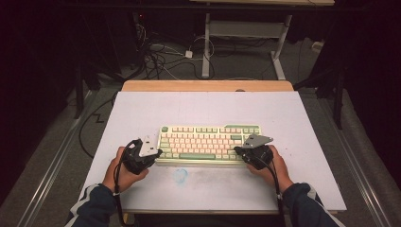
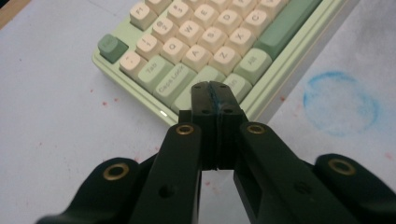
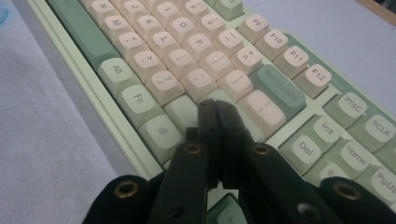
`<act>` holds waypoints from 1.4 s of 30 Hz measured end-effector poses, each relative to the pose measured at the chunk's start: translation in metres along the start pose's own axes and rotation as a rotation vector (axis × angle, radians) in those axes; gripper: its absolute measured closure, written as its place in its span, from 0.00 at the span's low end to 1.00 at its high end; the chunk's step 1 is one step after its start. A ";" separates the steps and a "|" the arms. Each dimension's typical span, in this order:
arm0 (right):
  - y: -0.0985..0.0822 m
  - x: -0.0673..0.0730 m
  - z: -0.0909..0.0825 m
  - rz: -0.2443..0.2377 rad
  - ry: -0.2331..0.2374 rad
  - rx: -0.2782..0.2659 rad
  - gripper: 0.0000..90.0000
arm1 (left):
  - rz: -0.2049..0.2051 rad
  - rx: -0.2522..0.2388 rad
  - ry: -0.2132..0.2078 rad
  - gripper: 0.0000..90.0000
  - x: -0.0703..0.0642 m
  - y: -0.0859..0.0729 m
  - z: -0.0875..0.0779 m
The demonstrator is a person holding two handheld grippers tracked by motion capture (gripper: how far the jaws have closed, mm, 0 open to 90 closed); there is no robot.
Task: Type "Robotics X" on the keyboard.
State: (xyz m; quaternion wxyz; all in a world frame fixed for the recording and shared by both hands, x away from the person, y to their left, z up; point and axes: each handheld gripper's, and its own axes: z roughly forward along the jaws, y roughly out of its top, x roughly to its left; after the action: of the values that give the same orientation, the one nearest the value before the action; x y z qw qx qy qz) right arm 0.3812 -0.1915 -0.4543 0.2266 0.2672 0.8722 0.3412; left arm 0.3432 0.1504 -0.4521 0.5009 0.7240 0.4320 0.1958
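Observation:
A pale green keyboard with cream and green keys lies in the middle of the white table top. My left gripper is at its near left corner, jaws shut with nothing between them. In the left gripper view its tips hover over the bottom-left keys of the keyboard. My right gripper is at the keyboard's near right part, also shut and empty. In the right gripper view its tips rest over keys near the right Shift of the keyboard.
A faint blue ring stain marks the table just in front of the keyboard, seen also as a blue ring. A wooden strip edges the table's far side. Cables and a desk frame stand on the floor beyond.

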 end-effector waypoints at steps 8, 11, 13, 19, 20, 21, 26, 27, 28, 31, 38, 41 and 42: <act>0.000 0.000 0.000 0.004 -0.002 -0.003 1.00 | 0.029 0.028 -0.022 0.96 -0.009 0.008 0.015; 0.000 0.001 0.000 0.006 -0.004 -0.004 1.00 | 0.040 0.033 -0.032 0.96 -0.013 0.013 0.021; 0.000 0.001 0.000 0.007 -0.004 -0.003 1.00 | 0.040 0.035 -0.041 0.96 -0.015 0.015 0.026; 0.000 0.001 0.000 0.007 -0.004 -0.004 1.00 | 0.055 0.058 -0.057 0.96 -0.022 0.017 0.039; 0.000 0.001 0.000 0.008 -0.004 -0.004 1.00 | 0.058 0.061 -0.058 0.96 -0.024 0.017 0.041; 0.000 0.001 0.000 0.008 -0.004 -0.004 1.00 | 0.063 0.067 -0.060 0.96 -0.025 0.017 0.042; -0.001 0.000 0.000 0.009 -0.002 -0.005 1.00 | 0.075 0.080 -0.064 0.96 -0.027 0.018 0.049; -0.001 0.001 0.000 0.010 -0.002 -0.005 1.00 | 0.077 0.083 -0.064 0.96 -0.027 0.018 0.050; -0.001 0.001 0.000 0.010 -0.003 -0.005 1.00 | 0.076 0.083 -0.066 0.96 -0.028 0.018 0.052; -0.001 0.001 0.000 0.009 -0.003 -0.005 1.00 | 0.088 0.096 -0.067 0.96 -0.030 0.018 0.056; -0.001 0.001 0.000 0.008 -0.004 -0.005 1.00 | 0.100 0.124 -0.075 0.97 -0.031 0.015 0.064; -0.001 0.001 0.000 0.008 -0.003 -0.006 1.00 | 0.101 0.127 -0.073 0.97 -0.031 0.015 0.066; -0.001 0.001 0.000 0.005 -0.003 -0.006 1.00 | 0.101 0.127 -0.073 0.97 -0.031 0.015 0.066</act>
State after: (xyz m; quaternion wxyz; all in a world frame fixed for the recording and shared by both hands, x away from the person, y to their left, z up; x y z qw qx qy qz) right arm 0.3806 -0.1915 -0.4551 0.2279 0.2694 0.8700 0.3442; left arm 0.3796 0.0867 -0.4621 0.4588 0.7819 0.3878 0.1665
